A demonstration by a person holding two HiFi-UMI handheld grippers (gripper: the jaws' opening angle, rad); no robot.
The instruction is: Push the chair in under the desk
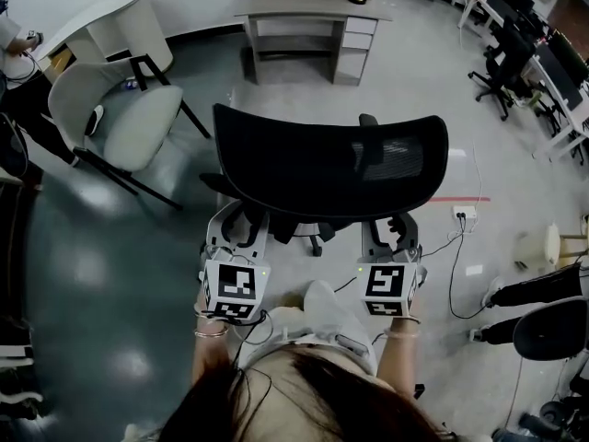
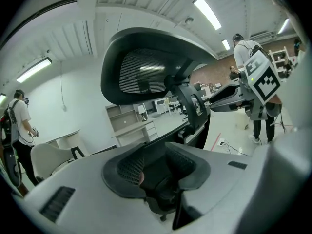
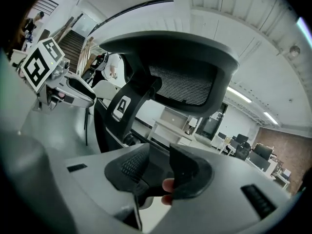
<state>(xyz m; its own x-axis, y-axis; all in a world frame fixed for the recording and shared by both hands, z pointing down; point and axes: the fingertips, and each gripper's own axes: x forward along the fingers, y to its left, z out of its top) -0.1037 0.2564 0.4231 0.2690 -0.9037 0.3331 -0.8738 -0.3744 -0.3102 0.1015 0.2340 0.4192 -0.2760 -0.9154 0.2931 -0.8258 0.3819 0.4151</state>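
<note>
Black chair (image 1: 331, 168) is stood on the floor (image 1: 110, 274), backrest toward the person, well apart from the grey desk (image 1: 308, 7) at the far side; it is not yet pushed in. Left claw (image 1: 237, 226) and right claw (image 1: 391, 236) are held just behind the backrest's lower edge, one per side, probably so a straight, even push can be given. Both claws are seen roughly half open, nothing gripped.
</note>
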